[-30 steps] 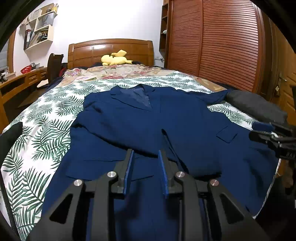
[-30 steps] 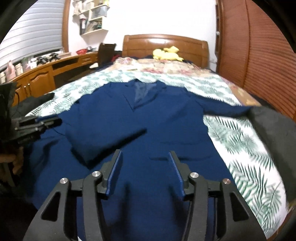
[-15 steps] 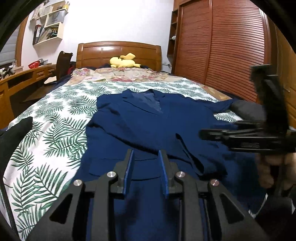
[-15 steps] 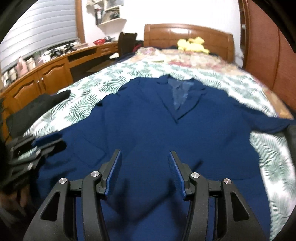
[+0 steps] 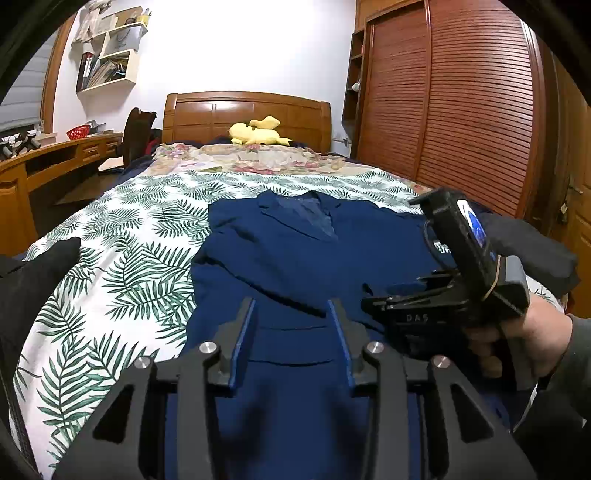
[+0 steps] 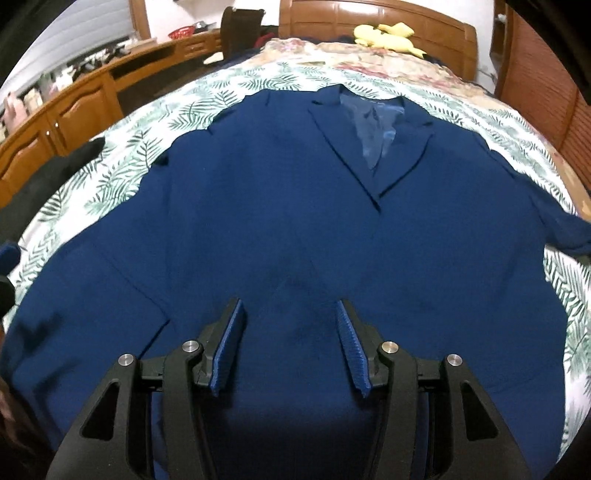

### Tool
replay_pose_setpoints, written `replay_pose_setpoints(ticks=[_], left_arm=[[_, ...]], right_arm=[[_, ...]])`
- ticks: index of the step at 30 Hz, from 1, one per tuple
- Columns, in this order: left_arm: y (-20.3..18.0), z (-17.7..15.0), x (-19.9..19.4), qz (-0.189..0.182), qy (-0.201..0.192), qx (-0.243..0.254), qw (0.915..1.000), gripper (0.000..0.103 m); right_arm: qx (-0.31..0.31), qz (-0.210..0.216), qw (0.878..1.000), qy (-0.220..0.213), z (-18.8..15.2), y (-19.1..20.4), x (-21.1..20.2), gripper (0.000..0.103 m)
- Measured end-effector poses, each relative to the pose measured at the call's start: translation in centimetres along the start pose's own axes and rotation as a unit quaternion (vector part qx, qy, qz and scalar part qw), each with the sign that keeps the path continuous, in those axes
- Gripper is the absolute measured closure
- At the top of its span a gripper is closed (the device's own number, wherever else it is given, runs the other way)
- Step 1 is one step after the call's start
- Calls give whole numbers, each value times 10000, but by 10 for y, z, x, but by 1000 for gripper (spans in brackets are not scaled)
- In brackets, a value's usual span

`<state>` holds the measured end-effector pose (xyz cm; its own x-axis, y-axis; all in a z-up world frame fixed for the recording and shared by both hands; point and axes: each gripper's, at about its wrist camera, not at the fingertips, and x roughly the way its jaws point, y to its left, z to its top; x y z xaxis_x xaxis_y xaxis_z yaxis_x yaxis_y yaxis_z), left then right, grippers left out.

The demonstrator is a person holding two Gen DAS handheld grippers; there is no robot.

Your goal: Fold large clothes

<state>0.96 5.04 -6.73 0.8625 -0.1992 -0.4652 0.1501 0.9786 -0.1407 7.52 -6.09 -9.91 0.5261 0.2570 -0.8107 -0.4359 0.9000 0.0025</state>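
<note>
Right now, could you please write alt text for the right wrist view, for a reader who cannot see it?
A navy jacket lies face up on a leaf-print bed, collar toward the headboard. The open right gripper hovers over its lower front, holding nothing. A yellow plush lies near the headboard.

Left gripper (image 5: 291, 314) jaws apart above jacket (image 5: 295, 251).

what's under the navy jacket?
The navy jacket lies front-up on the fern-print bedspread, which shows around its edges. Anything directly beneath the jacket is covered.
</note>
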Motion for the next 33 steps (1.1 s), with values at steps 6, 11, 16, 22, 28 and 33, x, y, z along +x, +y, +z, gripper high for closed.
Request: replay_pose_setpoints(ticks=[6, 11, 16, 22, 28, 33], left_arm=[[1, 2, -1, -44, -41, -46, 10000, 62], [-5, 2, -2, -49, -64, 10, 10000, 61], [-13, 2, 1, -96, -15, 106, 9999, 61], [-24, 4, 5, -194, 0, 188, 9996, 60], [-36, 5, 11, -218, 41, 281, 9994, 60], [-47, 6, 19, -281, 102, 348, 9989, 60]], right_arm=[[-298, -95, 9995, -92, -4, -1, -7, 96], [-1, 50, 9966, -824, -13, -19, -55, 96], [262, -107, 9922, -1212, -36, -45, -98, 96], [563, -378, 9911, -1144, -70, -76, -123, 93], [808, -670, 9893, -1015, -102, -96, -133, 91], [802, -760, 9889, -990, -116, -104, -140, 86]])
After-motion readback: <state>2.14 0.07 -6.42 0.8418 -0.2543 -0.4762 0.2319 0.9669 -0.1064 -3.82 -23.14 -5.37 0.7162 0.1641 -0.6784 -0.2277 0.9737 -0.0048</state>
